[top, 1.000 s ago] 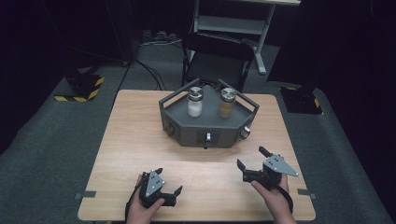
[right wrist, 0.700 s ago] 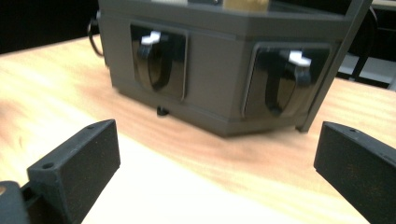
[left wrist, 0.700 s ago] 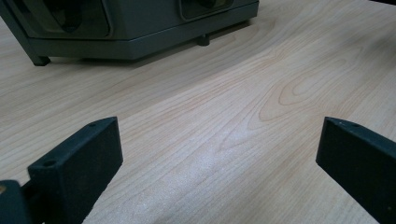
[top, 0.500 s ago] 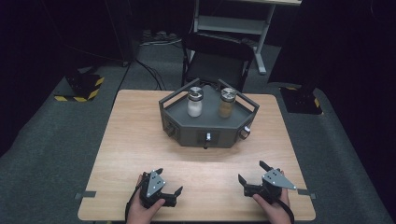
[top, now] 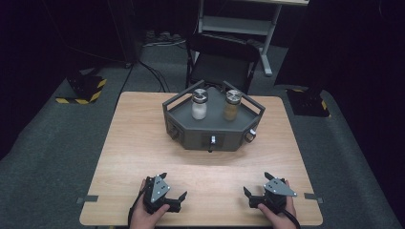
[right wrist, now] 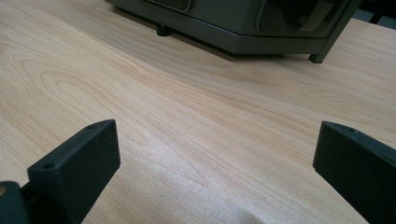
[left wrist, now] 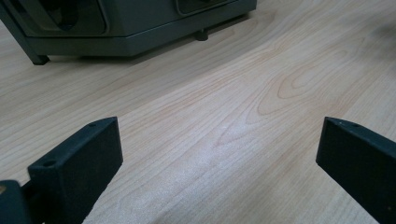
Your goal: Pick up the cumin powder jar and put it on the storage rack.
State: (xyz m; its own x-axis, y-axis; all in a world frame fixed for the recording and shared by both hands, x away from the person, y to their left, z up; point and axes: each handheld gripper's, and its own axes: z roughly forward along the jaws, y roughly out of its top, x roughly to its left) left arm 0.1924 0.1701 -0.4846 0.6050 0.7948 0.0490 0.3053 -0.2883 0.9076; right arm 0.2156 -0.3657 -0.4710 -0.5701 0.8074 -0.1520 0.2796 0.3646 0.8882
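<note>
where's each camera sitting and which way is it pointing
High view: above the person's side, facing forward and down on the table; shows both hands, left gripper, right gripper.
Left gripper view: low over the table, facing the grey stand; own jaws wide apart.
Right gripper view: likewise, jaws wide apart.
Shared: the grey stand and the table.

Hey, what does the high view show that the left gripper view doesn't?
High view: two jars stand on top of the grey stand, a white-filled jar and a tan-filled jar, with a black chair behind the table; both hands rest at the near edge, holding the left gripper and right gripper.

Left gripper view: wood grain close up between its own wide-open jaws, and the stand's small foot.

Both: the wooden table and the stand's front wall.
</note>
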